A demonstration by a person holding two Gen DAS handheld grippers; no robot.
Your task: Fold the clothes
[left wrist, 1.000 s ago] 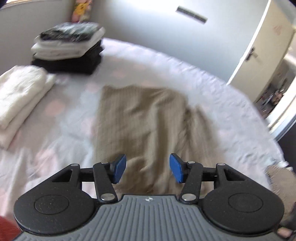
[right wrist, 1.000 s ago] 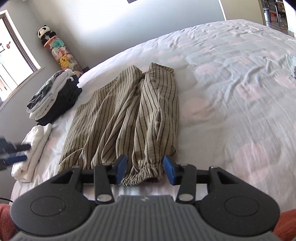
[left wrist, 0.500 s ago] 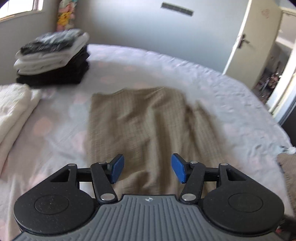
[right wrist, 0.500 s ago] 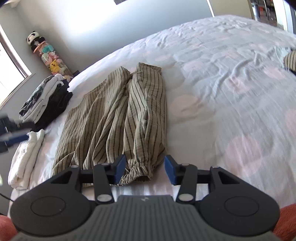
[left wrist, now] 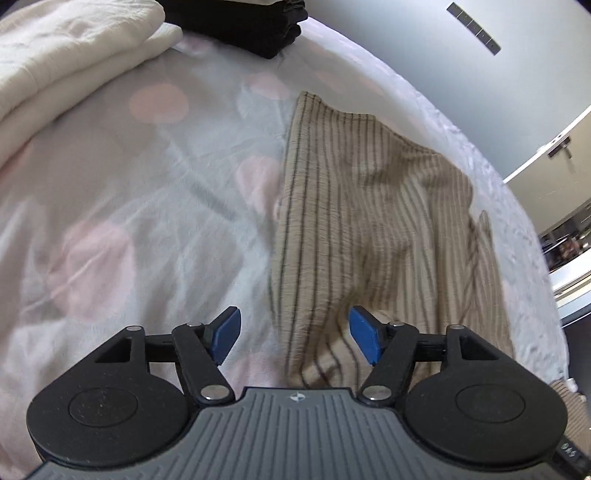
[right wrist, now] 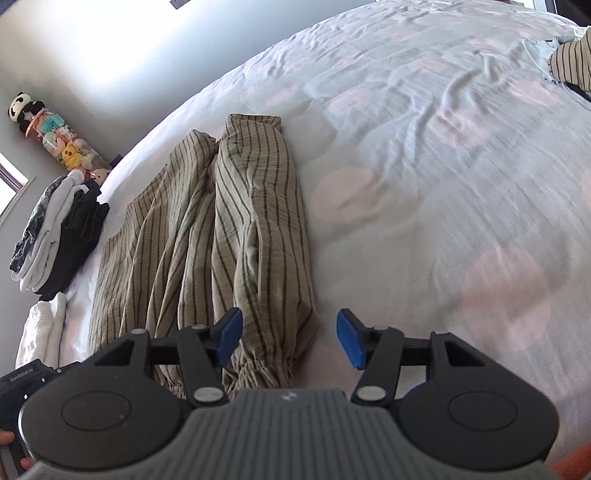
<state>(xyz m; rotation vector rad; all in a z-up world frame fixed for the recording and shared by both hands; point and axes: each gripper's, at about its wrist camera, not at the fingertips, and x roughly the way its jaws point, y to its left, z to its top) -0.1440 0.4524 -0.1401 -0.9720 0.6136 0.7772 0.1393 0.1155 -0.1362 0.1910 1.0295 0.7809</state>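
Note:
A tan garment with dark stripes (left wrist: 373,229) lies flat on the bed; in the right wrist view (right wrist: 229,236) it shows as striped trousers with elastic cuffs nearest me. My left gripper (left wrist: 295,338) is open and empty, low over the garment's near left edge, the edge between its blue pads. My right gripper (right wrist: 290,338) is open and empty, with the gathered cuff (right wrist: 266,369) of the right leg lying between and just below its pads.
The bed sheet (right wrist: 424,184) is white with pink dots. A folded cream garment (left wrist: 66,62) and a dark folded stack (left wrist: 251,26) lie at the far left; the stack (right wrist: 55,236) also shows in the right view. Another striped item (right wrist: 572,62) lies far right.
My left gripper dropped lower and shifted left onto the garment's left edge. My right gripper moved closer over the trouser cuff and opened a little wider.

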